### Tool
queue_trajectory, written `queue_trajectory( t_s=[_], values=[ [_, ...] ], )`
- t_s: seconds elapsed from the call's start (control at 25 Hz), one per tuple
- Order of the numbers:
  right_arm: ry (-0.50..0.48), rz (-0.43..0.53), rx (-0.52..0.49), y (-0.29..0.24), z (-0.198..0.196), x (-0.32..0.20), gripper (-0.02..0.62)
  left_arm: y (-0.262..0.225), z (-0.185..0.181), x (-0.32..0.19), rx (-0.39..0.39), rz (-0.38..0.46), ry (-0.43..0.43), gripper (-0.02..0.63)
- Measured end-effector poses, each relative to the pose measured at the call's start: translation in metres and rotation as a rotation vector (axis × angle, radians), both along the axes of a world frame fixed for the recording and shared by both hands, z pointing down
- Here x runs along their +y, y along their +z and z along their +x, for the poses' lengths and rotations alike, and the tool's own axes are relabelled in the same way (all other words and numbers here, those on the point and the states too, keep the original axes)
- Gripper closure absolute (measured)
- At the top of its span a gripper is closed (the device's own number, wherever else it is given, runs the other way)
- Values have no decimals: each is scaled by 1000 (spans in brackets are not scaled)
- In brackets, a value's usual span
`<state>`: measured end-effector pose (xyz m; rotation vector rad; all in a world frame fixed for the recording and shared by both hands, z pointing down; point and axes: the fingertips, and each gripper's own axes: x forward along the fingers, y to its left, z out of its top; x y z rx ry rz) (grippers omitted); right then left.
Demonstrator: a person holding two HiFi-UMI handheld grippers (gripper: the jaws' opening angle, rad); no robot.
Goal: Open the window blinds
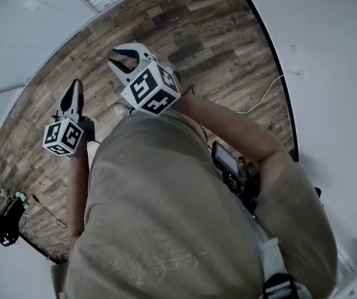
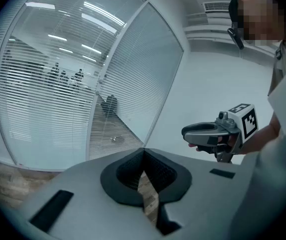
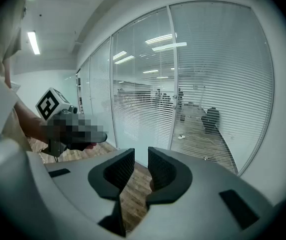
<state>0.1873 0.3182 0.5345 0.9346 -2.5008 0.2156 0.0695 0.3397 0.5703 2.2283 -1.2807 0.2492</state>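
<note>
Two hand-held grippers hang in front of the person, both well apart from the window blinds (image 3: pixel 217 79). In its own view the left gripper (image 2: pixel 143 152) is clenched: the jaw tips meet with nothing between them, and only a sliver of the wood-plank floor (image 1: pixel 197 42) shows through the slit lower down. The right gripper (image 3: pixel 140 158) is released. Its jaws stand apart with a clear gap, and only floor shows through it.

In the head view the left gripper sits at 8 o'clock from the right one. Both point toward 11 o'clock, where the blinds run along the curved edge of the floor.

The blinds are lowered over tall glass panels from top to bottom. Their slats lie level, and a dim room shows faintly between them. In the left gripper view they fill the picture from 9 to 12 o'clock, with the right gripper at 3 o'clock. In the right gripper view they span 12 to 3 o'clock, with the left gripper at 9 o'clock.

A white wall (image 1: pixel 334 73) stands at 3 o'clock in the head view, and a thin white cable (image 1: pixel 262 97) lies on the floor just beside it. The person's olive shirt (image 1: pixel 166 217) fills 6 o'clock.
</note>
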Motion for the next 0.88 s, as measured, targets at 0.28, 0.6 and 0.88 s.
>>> queue_trajectory(
  t_s=[0.28,0.6,0.88],
  values=[
    [-11,-3,9,5,0,3,509,5,1,2,4,-2,-5,594],
    [-8,-13,8,7,1,5,509,5,3,4,13,-3,2,594],
    [-23,-5,18,8,-2,9,509,6,5,8,-18,7,24,592]
  ],
)
